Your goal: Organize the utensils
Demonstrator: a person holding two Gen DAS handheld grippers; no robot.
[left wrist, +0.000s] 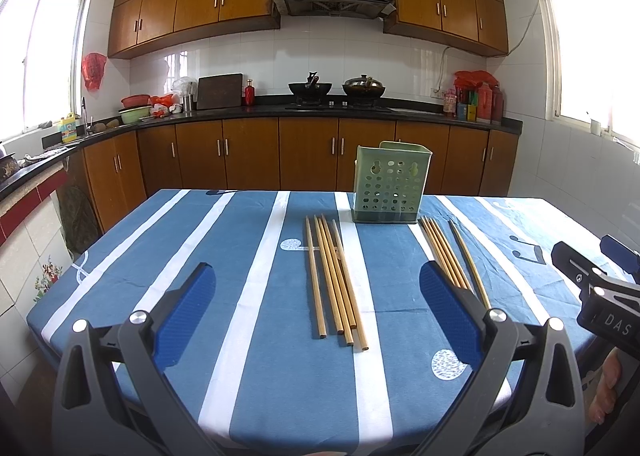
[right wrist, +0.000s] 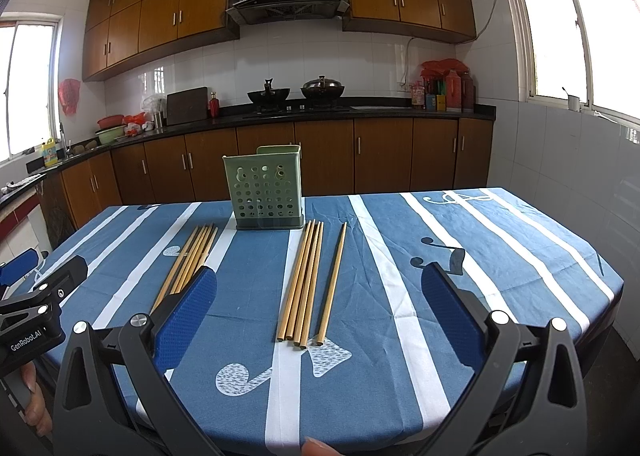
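You're hovering over the table draped in a blue cloth with white stripes and music notes (left wrist: 256, 256), and everything on it is lying untouched. The pale green perforated plastic utensil holder (left wrist: 392, 185) is standing upright toward the far edge. In front of it, the left bundle of bamboo chopsticks (left wrist: 335, 280) is fanning out loosely, while the right bundle of bamboo chopsticks (right wrist: 302, 284) is lying tight together, with one single chopstick (right wrist: 332, 284) resting just beside it. Your left gripper (left wrist: 318, 314) is holding its blue-padded tongs wide with nothing between them, and your right gripper (right wrist: 318, 314) is doing the same, spread wide and carrying nothing.
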